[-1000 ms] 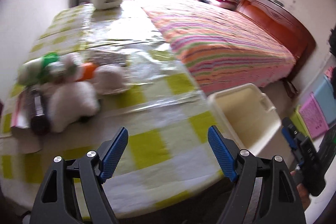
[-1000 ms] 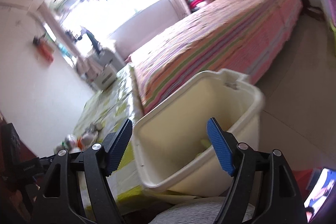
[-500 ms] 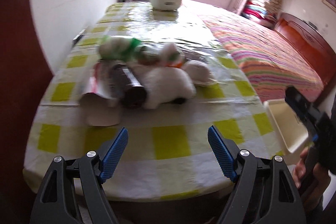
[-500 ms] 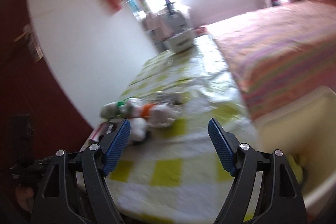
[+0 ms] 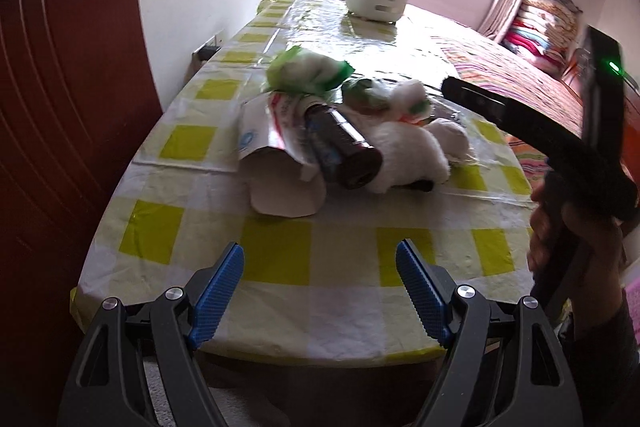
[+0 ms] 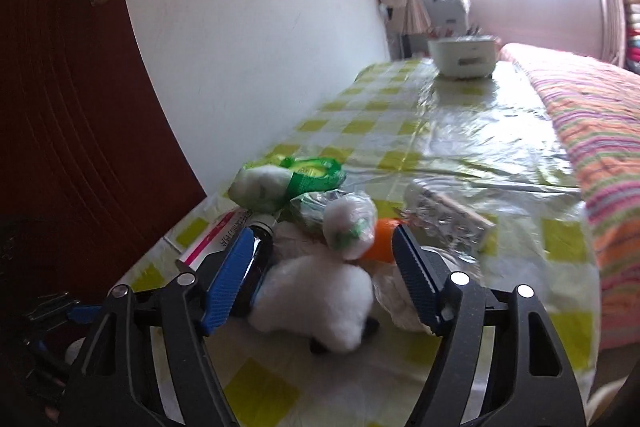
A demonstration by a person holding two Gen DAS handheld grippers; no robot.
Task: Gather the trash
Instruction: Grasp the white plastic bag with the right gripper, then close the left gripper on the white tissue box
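A heap of trash lies on the yellow-checked table (image 5: 276,255): a green and white bag (image 5: 304,73), a dark brown bottle (image 5: 344,151), a white fluffy wad (image 5: 408,159) and a torn paper packet (image 5: 276,167). My left gripper (image 5: 318,259) hangs open over the table's near edge, short of the heap, with nothing in it. My right gripper (image 6: 322,243) hovers just above the heap, its jaws closing. The fluffy wad (image 6: 316,303) and a small plastic-wrapped ball (image 6: 348,223) sit between its fingers, and the pads do not press on them. The bottle (image 6: 260,259) lies against the left finger.
A white pot (image 5: 376,1) stands at the table's far end. A striped bed (image 6: 592,131) runs along the right side, and a red-brown door (image 5: 60,107) and a white wall along the left. A foil blister pack (image 6: 448,215) and an orange piece (image 6: 382,247) lie in the heap.
My right gripper has swung from over the cream bin to the trash heap, and its jaws have narrowed. The left gripper has turned from the bed side to face the heap.
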